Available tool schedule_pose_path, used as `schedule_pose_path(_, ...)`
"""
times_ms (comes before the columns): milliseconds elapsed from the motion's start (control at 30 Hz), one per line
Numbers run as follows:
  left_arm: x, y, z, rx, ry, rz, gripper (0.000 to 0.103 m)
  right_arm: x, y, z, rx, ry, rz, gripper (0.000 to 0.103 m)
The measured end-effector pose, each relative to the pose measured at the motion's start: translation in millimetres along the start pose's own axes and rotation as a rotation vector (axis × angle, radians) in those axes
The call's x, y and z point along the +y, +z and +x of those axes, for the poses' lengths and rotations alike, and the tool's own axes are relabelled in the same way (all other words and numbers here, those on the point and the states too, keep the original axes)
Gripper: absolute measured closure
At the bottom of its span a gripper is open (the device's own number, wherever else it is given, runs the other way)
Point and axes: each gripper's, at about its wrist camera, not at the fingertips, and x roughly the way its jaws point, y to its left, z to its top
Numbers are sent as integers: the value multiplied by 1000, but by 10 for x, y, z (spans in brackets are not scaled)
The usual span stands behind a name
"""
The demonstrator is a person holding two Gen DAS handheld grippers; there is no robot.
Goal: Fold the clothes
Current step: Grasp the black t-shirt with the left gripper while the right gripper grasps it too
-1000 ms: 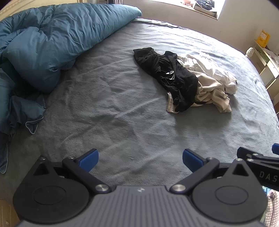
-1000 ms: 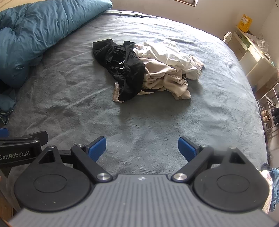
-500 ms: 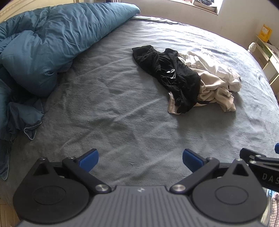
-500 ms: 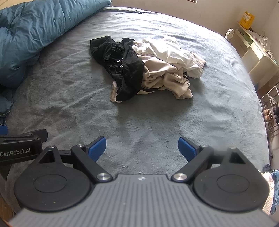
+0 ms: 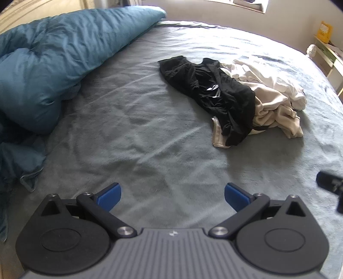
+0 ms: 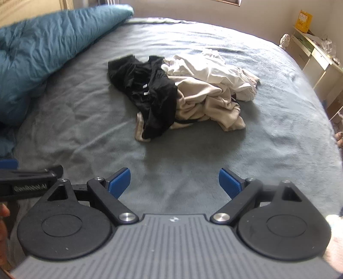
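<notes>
A heap of clothes lies in the middle of the grey-green bed (image 5: pixel 120 133) (image 6: pixel 268 137). A crumpled black garment (image 5: pixel 212 94) (image 6: pixel 150 92) covers its left side. A beige garment (image 5: pixel 276 111) (image 6: pixel 205 100) and a white one (image 5: pixel 268 79) (image 6: pixel 214 68) lie to the right of it. My left gripper (image 5: pixel 172 194) hangs open over bare sheet, well short of the heap and left of it. My right gripper (image 6: pixel 174 181) is open too, above the sheet just in front of the heap. Nothing is between either pair of blue pads.
A bunched teal duvet (image 5: pixel 53 64) (image 6: pixel 38 53) fills the bed's left side. Pale shelving (image 6: pixel 317 58) with a yellow box (image 6: pixel 304 18) stands past the right edge. The other gripper shows at the edge of each view: the right one (image 5: pixel 330 182), the left one (image 6: pixel 27 182).
Both grippers have moved forward and down toward the heap, which now looks larger and nearer in both views. Their jaws stay as wide as before.
</notes>
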Motion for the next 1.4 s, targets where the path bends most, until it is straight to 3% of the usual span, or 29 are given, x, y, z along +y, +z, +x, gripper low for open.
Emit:
schedule_pose_path(133,-114,35,542,-51,-60,2,0,-155,34,340,-89,43,2,13)
schedule_pose_path(300,-231,235,1183,-125,-113,-11,0,-222,355,930,-206,70,-104,13)
schedule_pose_path(567,-59,964,2030,-214,-107,-159,0,3,923,1873,-324,83,-266,15)
schedule_pose_path(667,7,1310,2336,-212,-143,-221,1,134,1040,2137,-351,86,-334,18)
schedule_pose_path(833,-50,1700,2843,-138,-152,-244,11,298,1003,2464,-341,104,-408,27)
schedule_pose_path(933,-112,1807,3109,-96,-144,-250,22,336,925,2635,-314,74,-407,30)
schedule_pose_path(1000,-150,1845,3248,-61,-140,-255,44,340,896,2749,-292,65,-395,39)
schedule_pose_path(1033,-167,1851,3305,-44,-130,-258,48,338,892,2806,-284,57,-391,42)
schedule_pose_path(1133,-202,1817,3366,-54,-142,-260,63,314,880,2903,-275,39,-379,56)
schedule_pose_path(1200,-213,1774,3344,-74,-176,-258,90,280,879,2927,-275,38,-360,79)
schedule_pose_path(1300,-171,1717,3238,-86,-198,-281,93,204,880,2896,-285,59,-317,95)
schedule_pose_path(1400,-72,1663,3095,-110,-238,-317,95,128,849,2764,-309,83,-280,98)
